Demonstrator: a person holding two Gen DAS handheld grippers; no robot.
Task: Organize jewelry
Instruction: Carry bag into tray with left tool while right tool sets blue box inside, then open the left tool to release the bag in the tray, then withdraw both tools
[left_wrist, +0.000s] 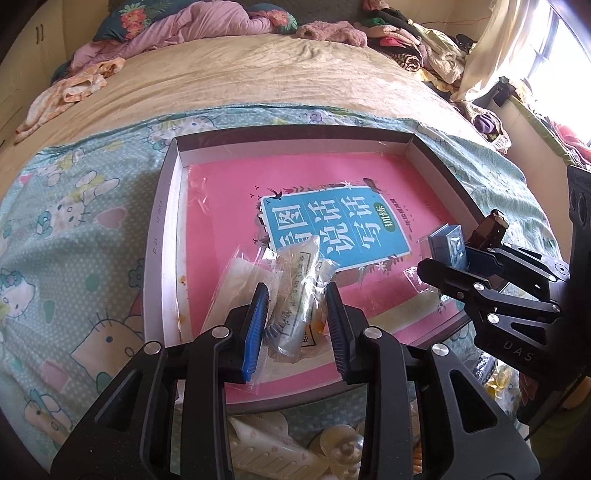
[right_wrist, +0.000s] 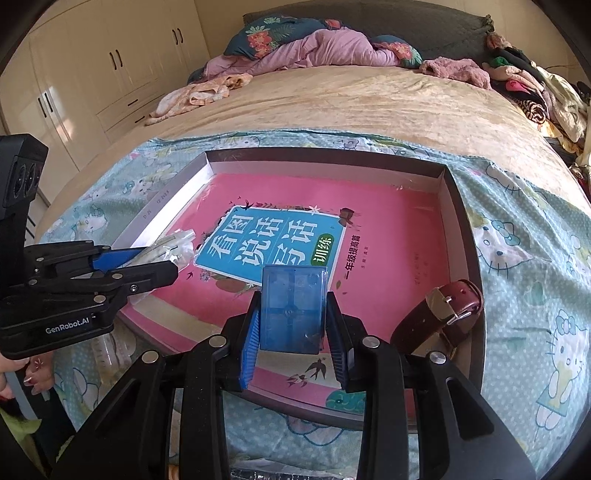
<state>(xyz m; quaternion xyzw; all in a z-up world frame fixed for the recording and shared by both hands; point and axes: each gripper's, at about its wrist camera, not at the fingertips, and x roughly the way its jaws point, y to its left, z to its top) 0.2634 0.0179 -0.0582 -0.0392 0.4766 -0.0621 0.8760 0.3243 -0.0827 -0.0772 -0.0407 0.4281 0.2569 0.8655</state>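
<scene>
My left gripper (left_wrist: 297, 291) is shut on a bunch of clear plastic packets (left_wrist: 295, 273), held just above the near left part of a shallow tray (left_wrist: 162, 236). A pink book (left_wrist: 369, 173) lines the tray. In the right wrist view my right gripper (right_wrist: 292, 299) is shut on a blue translucent box (right_wrist: 291, 310) over the tray's near edge (right_wrist: 458, 206). A brown leather watch strap (right_wrist: 443, 314) with a metal buckle stands in the tray's near right corner. The left gripper (right_wrist: 159, 260) with its packets (right_wrist: 173, 247) shows at the left. The right gripper (left_wrist: 448, 254) shows at the right of the left wrist view.
The tray lies on a Hello Kitty cloth (left_wrist: 74, 221) spread over a bed with a beige blanket (right_wrist: 332, 99). Clothes are piled at the bed's far end (right_wrist: 517, 81). Pale plastic items (left_wrist: 332, 450) lie in front of the tray. A hand (right_wrist: 33, 373) holds the left gripper.
</scene>
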